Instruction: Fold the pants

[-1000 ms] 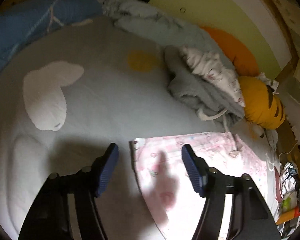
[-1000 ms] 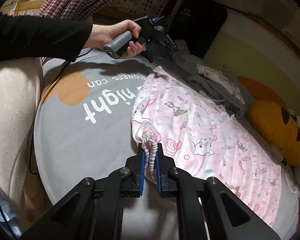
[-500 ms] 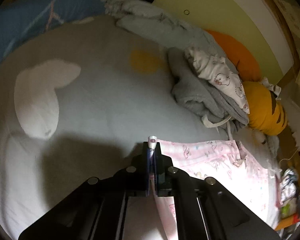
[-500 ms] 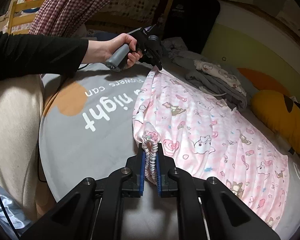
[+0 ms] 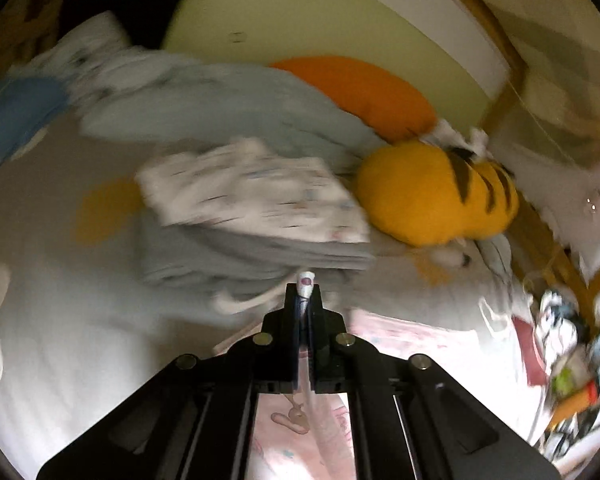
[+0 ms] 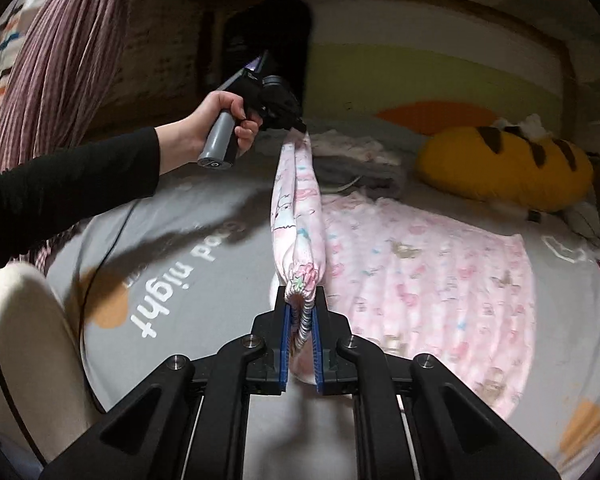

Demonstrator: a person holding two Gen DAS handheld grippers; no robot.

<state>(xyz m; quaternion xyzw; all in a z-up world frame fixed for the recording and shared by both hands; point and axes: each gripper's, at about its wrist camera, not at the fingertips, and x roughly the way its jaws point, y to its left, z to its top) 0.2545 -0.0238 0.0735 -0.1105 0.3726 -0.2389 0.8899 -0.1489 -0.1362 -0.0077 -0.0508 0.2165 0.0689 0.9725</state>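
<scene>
The pink patterned pants (image 6: 420, 280) lie spread on the grey bed cover (image 6: 180, 280), with their near edge lifted into a taut band between both grippers. My right gripper (image 6: 300, 304) is shut on the gathered elastic waistband. In the right wrist view my left gripper (image 6: 296, 126) holds the band's far end, raised above the bed in a hand with a black sleeve. In the left wrist view, the left gripper (image 5: 304, 286) is shut on a thin pinch of pink fabric, and the pants (image 5: 400, 336) hang below it.
A stack of folded grey and white clothes (image 5: 252, 216) sits just beyond the pants. A yellow striped plush (image 6: 504, 168) and an orange cushion (image 5: 360, 92) lie along the wall. Cluttered small items (image 5: 568, 360) crowd the bed's right edge. A light trouser leg (image 6: 28, 360) is at the left.
My left gripper closed on the pants' far corner and lifted it up. The right gripper also rose and rolled, so the edge between them now hangs stretched off the bed.
</scene>
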